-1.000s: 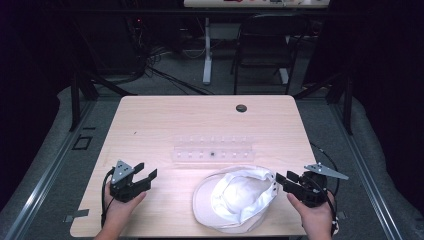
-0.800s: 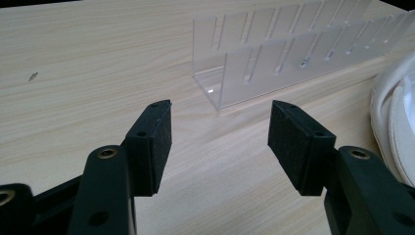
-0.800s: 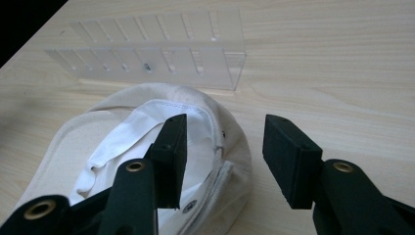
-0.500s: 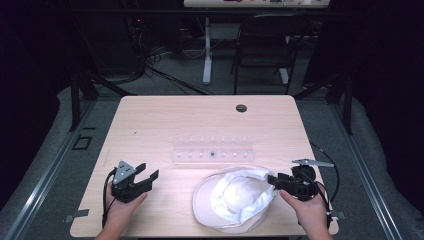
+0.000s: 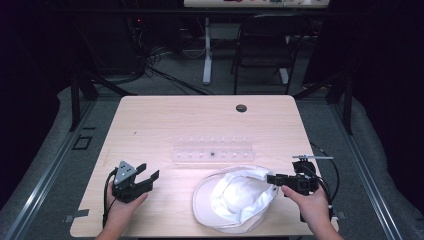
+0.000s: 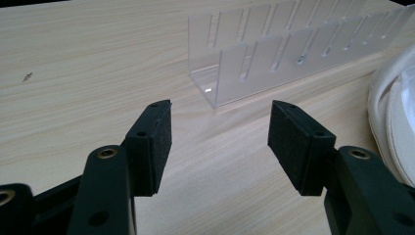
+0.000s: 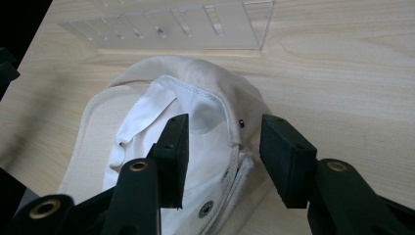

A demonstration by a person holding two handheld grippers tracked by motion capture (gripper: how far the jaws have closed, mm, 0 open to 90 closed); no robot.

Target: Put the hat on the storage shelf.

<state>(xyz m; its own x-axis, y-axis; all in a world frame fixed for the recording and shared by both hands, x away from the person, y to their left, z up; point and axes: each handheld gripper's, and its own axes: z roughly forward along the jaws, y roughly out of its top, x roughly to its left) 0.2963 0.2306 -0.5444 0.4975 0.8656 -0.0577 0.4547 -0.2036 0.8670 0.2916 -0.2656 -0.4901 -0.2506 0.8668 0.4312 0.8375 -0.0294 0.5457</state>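
White cotton bucket hat, upturned; right gripper brought onto its rim.

The white cotton bucket hat [image 5: 234, 199] is laid crown-down, lining upward, on the pale wooden table [image 5: 165, 120], at its near edge and just in front of the clear acrylic slotted rack [image 5: 212, 152]. Since a second ago the right gripper [image 5: 272, 178] has been moved inward from well beside the hat to its right rim; in the right gripper view the jaws are seen parted, one inside the crown and one outside, astride the rim [image 7: 230, 122] but not yet closed on it. A grasp of the rim is judged the step in hand. The right hand [image 5: 310, 199] is extended level, jaws pointed at the hat. The left gripper [image 5: 146, 175] is held unmoved, well left of the hat, jaws spread wide over bare table.
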